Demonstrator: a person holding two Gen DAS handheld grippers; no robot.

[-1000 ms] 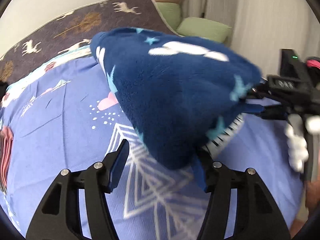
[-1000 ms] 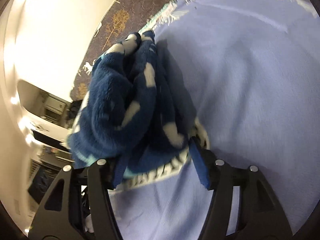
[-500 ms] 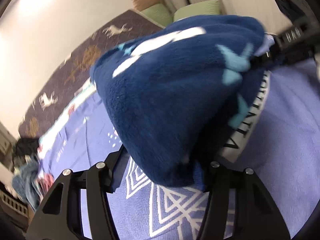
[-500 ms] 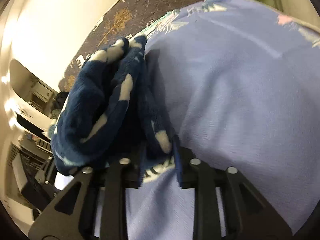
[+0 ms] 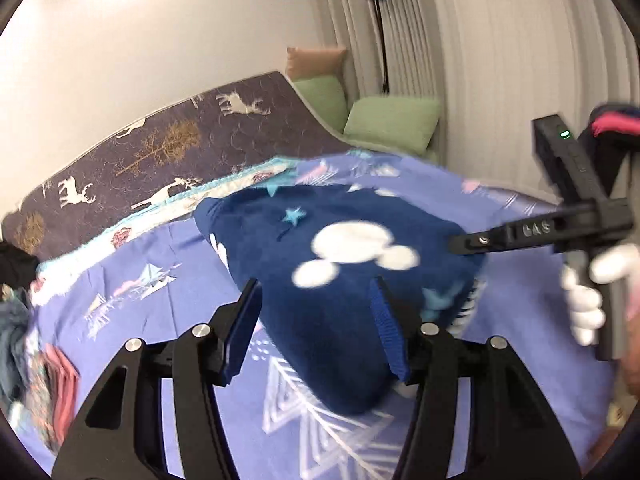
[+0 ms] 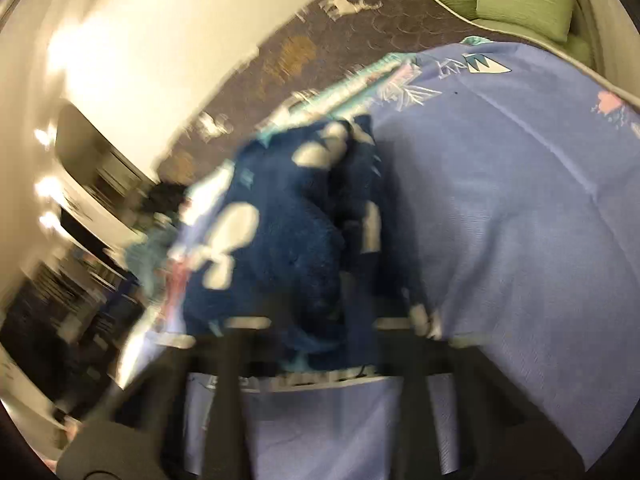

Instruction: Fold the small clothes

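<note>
Our left claw spread wide around the navy fleece garment on the blue bedsheet, our right claw blurred, grip we cannot tell

The left gripper points toward 12 o'clock, its jaws spread apart, blue pads facing each other across a wide gap. The right gripper reaches in from 3 o'clock, its dark fingers aimed toward 9 o'clock, held by a white-gloved hand. In its own blurred view, the right gripper's opening cannot be made out.
</note>
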